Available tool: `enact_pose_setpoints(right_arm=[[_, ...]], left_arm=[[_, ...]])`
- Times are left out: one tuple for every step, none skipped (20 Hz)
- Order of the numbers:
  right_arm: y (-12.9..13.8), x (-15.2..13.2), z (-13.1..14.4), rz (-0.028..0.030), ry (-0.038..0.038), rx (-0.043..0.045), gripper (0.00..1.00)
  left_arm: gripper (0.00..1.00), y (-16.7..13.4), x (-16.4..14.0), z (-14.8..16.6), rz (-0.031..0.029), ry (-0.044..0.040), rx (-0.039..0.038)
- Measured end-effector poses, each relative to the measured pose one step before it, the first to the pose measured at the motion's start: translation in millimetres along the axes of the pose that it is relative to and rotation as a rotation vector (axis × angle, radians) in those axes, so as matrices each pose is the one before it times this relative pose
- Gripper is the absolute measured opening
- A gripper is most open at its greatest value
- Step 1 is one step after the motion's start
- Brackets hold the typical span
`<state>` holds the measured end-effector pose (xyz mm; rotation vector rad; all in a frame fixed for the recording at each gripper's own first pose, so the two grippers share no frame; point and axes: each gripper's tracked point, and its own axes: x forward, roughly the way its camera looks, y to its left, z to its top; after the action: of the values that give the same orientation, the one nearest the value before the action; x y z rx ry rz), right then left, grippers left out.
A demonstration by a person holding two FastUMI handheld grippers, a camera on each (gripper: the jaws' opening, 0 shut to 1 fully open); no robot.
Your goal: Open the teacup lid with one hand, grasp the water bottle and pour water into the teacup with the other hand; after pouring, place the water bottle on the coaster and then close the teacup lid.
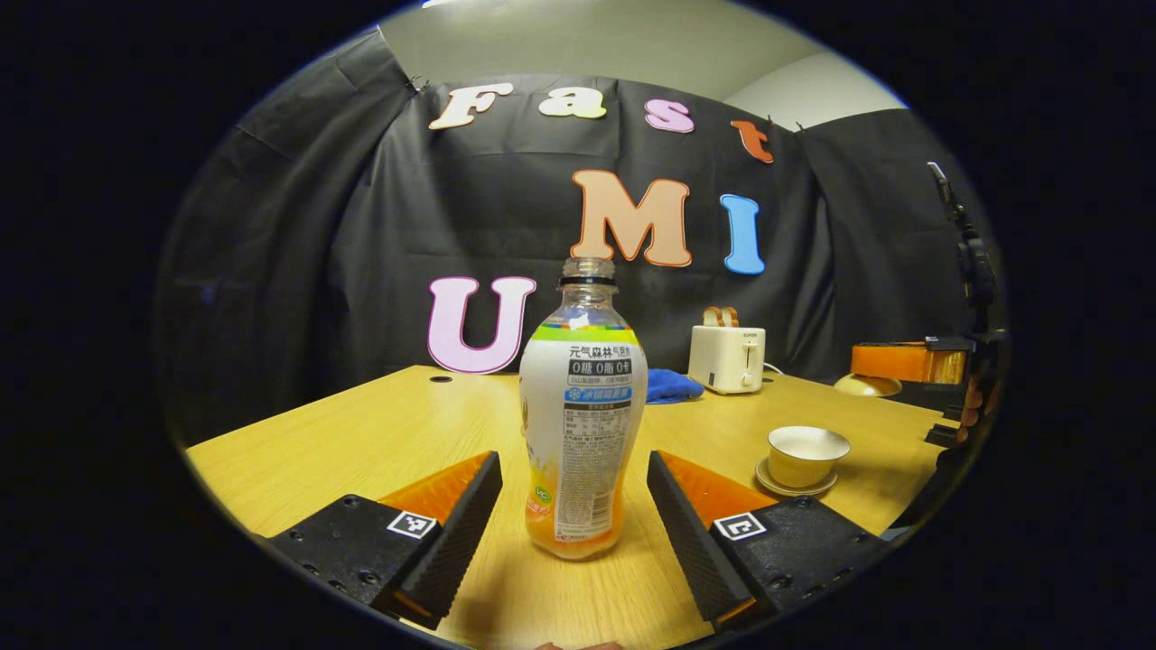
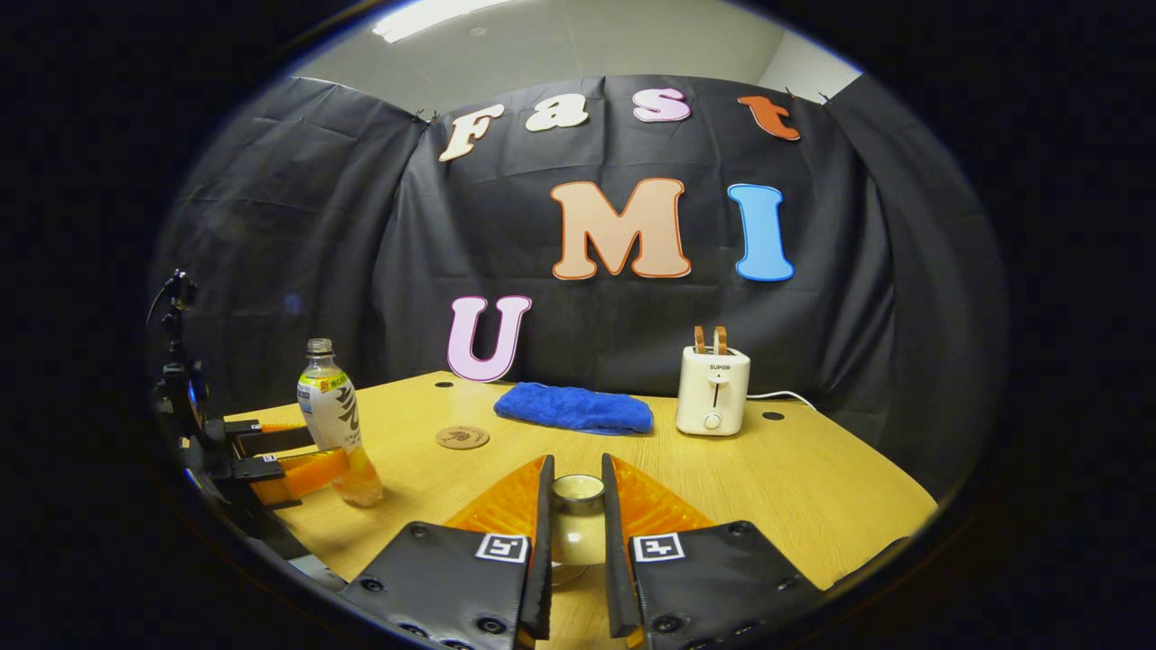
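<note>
Between the right claw's nearly closed fingers sits what looks like the teacup lid, though firm contact is hard to judge. Across the table, the teacup stands uncovered on its saucer. Wide open, the left claw flanks the uncapped water bottle untouched; pouring, coaster placement and re-lidding remain.

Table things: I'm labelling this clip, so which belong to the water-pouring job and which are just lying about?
Job: clear labelled plastic bottle, cream ceramic teacup, its cream lid, round brown coaster.
Idle: blue cloth, white toaster.
</note>
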<state>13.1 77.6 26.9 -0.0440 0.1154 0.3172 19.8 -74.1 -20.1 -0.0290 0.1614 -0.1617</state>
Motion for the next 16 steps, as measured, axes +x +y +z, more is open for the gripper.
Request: enact_pose_setpoints(right_arm=[[-1.94,-0.54,-0.78,-0.00297,0.00271,0.00201,0.30],[-1.33,-0.25,-0.15,-0.00089,-0.00048,0.00194,0.30],[-1.47,-0.28,-0.36,-0.00137,-0.00055,0.00031,0.26],[-0.53,0.36,-0.30,-0.00077,0.00050,-0.00058,0.26],[-0.95,-1.87,0.27,-0.00066,-0.00172,0.00039,0.28],[-0.70,-0.33,0.26,-0.00013,-0.00172,0.00080,0.26],[-0.16,-0.36,-0.51,-0.00002,-0.00054,0.00104,0.26],[-0.93,0.01,0.01,-0.00071,-0.00076,0.00190,0.28],[-0.93,0.22,-1.80,-0.00018,0.00125,0.00220,0.28],[-0.35,-0.73,-1.08,0.00088,0.00172,0.00219,0.28],[-0.77,-0.24,-0.89,-0.00026,0.00289,0.00053,0.26],[-1.40,-0.50,-1.40,-0.00124,0.00256,-0.00101,0.28],[-1.16,0.14,-1.54,-0.00072,0.00156,-0.00028,0.28],[-0.61,-0.24,-1.14,-0.00018,0.00159,0.00205,0.26],[-0.82,-0.62,-0.75,-0.00022,0.00035,0.00331,0.26],[-0.74,-0.77,0.26,-0.00059,0.00056,0.00128,0.26]], left_arm=[[0.95,-0.78,2.44,-2.53,-0.00263,0.01580,0.00123],[0.95,-0.44,2.84,-3.85,-0.00166,0.01350,0.00105],[0.95,-0.24,1.25,-1.28,-0.00138,0.00918,0.00041],[0.95,-0.90,2.77,0.18,-0.00237,0.00582,-0.00024],[0.94,0.14,2.54,-2.41,0.00023,0.01712,-0.00046],[0.93,0.48,0.85,-5.47,0.00157,0.01636,-0.00073],[0.93,-0.34,0.38,-1.21,-0.00076,0.00992,-0.00422],[0.90,-0.10,0.69,-1.79,0.00422,0.00864,-0.00283],[0.87,0.90,-0.16,0.23,0.00356,0.00611,-0.00141],[0.85,-0.13,1.51,-0.87,0.00405,0.00613,-0.00014],[0.82,-0.11,0.68,0.42,0.00393,0.00589,0.00202],[0.78,-0.73,1.42,-0.96,0.00123,0.00701,0.00246],[0.77,0.39,-0.89,-0.47,0.00297,0.00267,0.00088],[0.72,0.43,0.65,0.00,0.00151,0.00019,-0.00200],[0.70,-0.67,-0.10,0.85,-0.00326,-0.00046,0.00108],[0.68,-1.39,0.00,-0.47,-0.00096,-0.00137,-0.00032]])
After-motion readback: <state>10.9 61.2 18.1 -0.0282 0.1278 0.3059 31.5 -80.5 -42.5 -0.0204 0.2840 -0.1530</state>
